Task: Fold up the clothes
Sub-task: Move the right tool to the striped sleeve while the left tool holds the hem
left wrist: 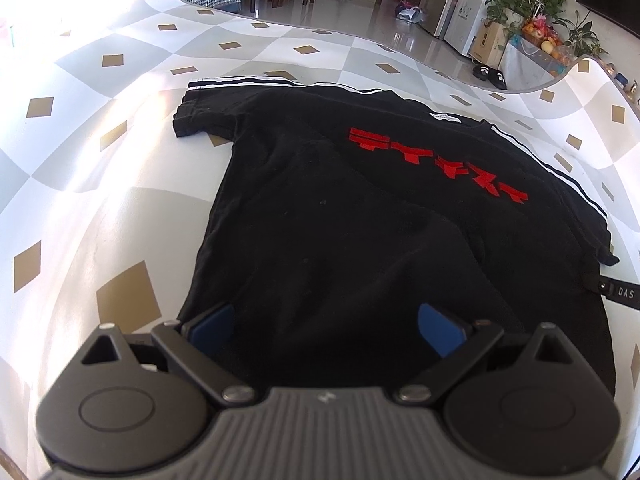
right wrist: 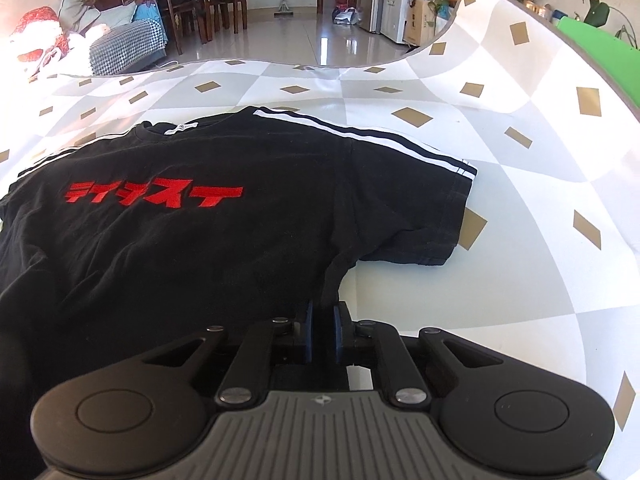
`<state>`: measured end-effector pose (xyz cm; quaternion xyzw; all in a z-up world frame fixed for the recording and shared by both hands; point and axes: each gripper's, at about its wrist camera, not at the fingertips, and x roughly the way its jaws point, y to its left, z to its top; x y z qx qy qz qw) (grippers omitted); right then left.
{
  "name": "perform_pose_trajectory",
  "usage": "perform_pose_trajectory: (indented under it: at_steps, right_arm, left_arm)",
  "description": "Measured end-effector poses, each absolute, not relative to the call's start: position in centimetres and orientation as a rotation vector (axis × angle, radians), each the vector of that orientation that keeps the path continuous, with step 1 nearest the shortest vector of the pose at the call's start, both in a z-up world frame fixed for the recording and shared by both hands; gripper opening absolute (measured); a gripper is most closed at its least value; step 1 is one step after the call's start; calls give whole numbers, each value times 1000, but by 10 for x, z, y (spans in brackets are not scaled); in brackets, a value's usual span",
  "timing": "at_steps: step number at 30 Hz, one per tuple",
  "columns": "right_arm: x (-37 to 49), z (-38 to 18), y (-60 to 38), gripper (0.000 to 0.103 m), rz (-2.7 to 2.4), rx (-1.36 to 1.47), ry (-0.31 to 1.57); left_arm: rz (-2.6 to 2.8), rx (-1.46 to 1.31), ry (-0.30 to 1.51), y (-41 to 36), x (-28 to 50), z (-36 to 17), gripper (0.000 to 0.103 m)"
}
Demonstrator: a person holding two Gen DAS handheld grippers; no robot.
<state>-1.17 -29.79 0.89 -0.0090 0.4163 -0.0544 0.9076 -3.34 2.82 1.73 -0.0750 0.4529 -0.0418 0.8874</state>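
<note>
Your one black T-shirt [left wrist: 360, 208] lies spread flat, front up, in the middle of the checked table cover [left wrist: 100, 80], both short sleeves out to left and right and no fold showing, so the folding is all yet to do. Your left gripper [left wrist: 324, 330] stands wide apart over the near hem. Your right gripper [right wrist: 321, 330] is pinched narrow at the hem's right corner, seemingly gripping cloth. Count: one shirt, two sleeves, two grippers.
</note>
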Motion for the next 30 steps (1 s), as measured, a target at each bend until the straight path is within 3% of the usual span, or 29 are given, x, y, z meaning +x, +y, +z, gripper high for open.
perform_pose_trajectory:
  at_steps: [12,19,24,30]
  right_arm:
    - [6,8,-323,10,-288,-87,846]
    - [0,19,-331,33,-354,75,851]
    - [-17,38,-301,40,-270,67,802]
    - [-32,37,-251,42,-97,12,849]
  left_arm:
    - [-46,-93,957,36,-34,12,100]
    - [-56,-67,954,34,-36,13,100]
    - [-58,-28,967,29,-39,11,101]
    - [-72,4,974,24,-46,10,103]
